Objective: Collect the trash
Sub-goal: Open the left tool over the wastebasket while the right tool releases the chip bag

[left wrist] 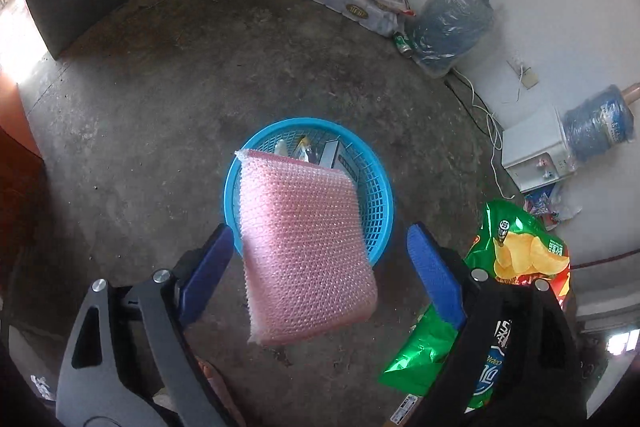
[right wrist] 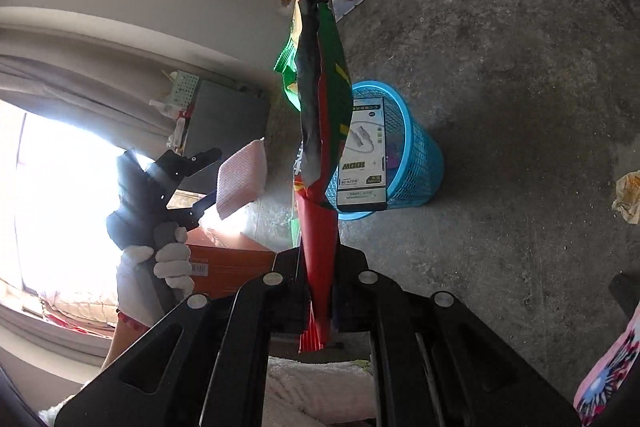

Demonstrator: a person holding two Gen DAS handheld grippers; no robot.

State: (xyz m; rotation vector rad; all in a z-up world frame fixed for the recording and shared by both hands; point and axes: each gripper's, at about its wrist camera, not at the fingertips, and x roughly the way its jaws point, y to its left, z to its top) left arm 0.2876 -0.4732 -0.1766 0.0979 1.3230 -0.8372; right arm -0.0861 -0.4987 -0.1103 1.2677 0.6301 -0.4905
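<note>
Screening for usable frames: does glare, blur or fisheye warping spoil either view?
Right wrist view: the window is blown out, glare washing over the gloved left hand; the chip bag stays sharp. Left wrist view: evenly lit, overexposed only at the left edge; the pink bubble-wrap pouch and blue basket are crisp. Both views bend lines near the rim.

We see daylight flooding in from a window [right wrist: 60, 187] at left, blown out to white glare; it washes over the glove [right wrist: 168, 263] there. The floor [left wrist: 160, 99] is evenly, softly lit and fairly sharp. Fisheye bends the walls, with dark vignetted corners.
</note>
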